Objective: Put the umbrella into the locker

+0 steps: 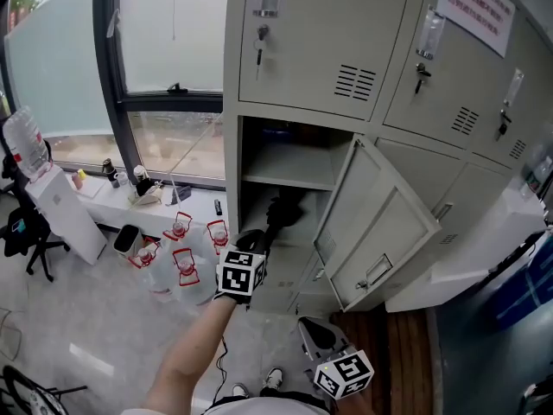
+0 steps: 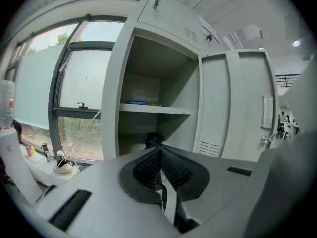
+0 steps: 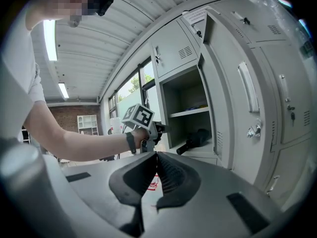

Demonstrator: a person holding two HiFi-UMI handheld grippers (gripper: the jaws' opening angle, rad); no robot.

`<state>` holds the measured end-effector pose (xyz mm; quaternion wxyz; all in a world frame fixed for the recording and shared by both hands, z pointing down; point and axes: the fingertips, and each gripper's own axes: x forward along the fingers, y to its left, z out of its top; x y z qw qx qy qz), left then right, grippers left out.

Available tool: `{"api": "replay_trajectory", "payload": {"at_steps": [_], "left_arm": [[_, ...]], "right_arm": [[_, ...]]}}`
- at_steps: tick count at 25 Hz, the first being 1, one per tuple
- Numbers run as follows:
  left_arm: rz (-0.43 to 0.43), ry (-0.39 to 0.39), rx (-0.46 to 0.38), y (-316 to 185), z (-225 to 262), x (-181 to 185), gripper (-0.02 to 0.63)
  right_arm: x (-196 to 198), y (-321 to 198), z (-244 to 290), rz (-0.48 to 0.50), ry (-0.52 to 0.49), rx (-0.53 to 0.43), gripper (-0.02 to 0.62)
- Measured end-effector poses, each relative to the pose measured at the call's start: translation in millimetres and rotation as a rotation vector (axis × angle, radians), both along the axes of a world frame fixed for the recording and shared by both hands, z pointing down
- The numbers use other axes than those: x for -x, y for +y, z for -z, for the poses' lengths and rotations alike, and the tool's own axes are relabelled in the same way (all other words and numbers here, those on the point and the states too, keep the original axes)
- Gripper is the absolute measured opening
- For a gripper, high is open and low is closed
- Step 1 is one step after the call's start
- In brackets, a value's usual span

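The black folded umbrella (image 1: pixel 285 212) lies on the floor of the open locker (image 1: pixel 233 175), below its shelf, one end pointing out at the front. In the right gripper view the umbrella (image 3: pixel 196 139) rests inside the locker (image 3: pixel 166 108). My left gripper (image 1: pixel 253 242) hovers just in front of the opening, apart from the umbrella, its jaws shut with nothing held. In its own view the left gripper (image 2: pixel 159 151) hides all but the umbrella's near end (image 2: pixel 153 140). My right gripper (image 1: pixel 313 328) hangs lower and nearer to me, shut and empty; its own view shows the right gripper (image 3: pixel 155 157) closed.
The locker door (image 1: pixel 380 232) stands swung open to the right. Several water jugs with red handles (image 1: pixel 177 266) stand on the floor left of the locker. Small blue and yellow items (image 2: pixel 140 102) lie on the upper shelf. A window ledge (image 1: pixel 130 206) and an office chair (image 1: pixel 22 232) are at the left.
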<state>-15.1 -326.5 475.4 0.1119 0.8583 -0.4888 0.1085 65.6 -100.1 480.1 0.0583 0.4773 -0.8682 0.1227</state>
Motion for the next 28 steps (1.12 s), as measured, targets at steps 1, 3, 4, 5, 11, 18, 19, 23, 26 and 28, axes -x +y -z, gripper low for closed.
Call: {"api": "replay_trajectory", "payload": {"at_steps": [1, 3, 4, 5, 11, 18, 19, 23, 26, 28], "left_arm": [[-0.008, 0.003, -0.019, 5.4, 3.5, 1.8, 0.02], [-0.017, -0.003, -0.066, 17.2, 12.9, 6.8, 0.02], [-0.019, -0.009, -0.087, 23.7, 17.9, 10.2, 0.02], [-0.02, -0.013, -0.107, 30.5, 22.6, 13.7, 0.02], [-0.023, -0.044, -0.195, 70.8, 37.1, 40.3, 0.02], [0.053, -0.03, -0.214, 107.7, 40.8, 85.1, 0.02], [0.061, -0.032, -0.211, 110.6, 39.2, 89.6, 0.02], [0.084, -0.03, -0.218, 121.6, 40.9, 104.7, 0.02], [0.093, -0.048, -0.233, 133.0, 42.5, 113.8, 0.02], [0.113, -0.062, -0.237, 139.9, 40.6, 120.4, 0.02]], "right_arm": [[-2.3, -0.4, 0.6, -0.005, 0.0, -0.002, 0.017], [-7.6, -1.4, 2.8, -0.016, 0.0, -0.009, 0.017], [-10.8, -2.0, 4.3, -0.023, 0.0, -0.014, 0.017], [-14.4, -2.8, 6.1, -0.03, -0.001, -0.019, 0.017], [-36.3, -9.3, 16.6, -0.066, -0.003, -0.046, 0.017], [-54.9, -17.1, 27.3, -0.1, -0.008, -0.075, 0.017], [-55.9, -17.8, 27.8, -0.101, -0.009, -0.076, 0.017], [-57.4, -19.8, 28.5, -0.102, -0.012, -0.076, 0.017], [-57.8, -21.3, 31.2, -0.099, -0.013, -0.086, 0.017], [-59.2, -22.9, 33.0, -0.103, -0.013, -0.089, 0.017]]}}
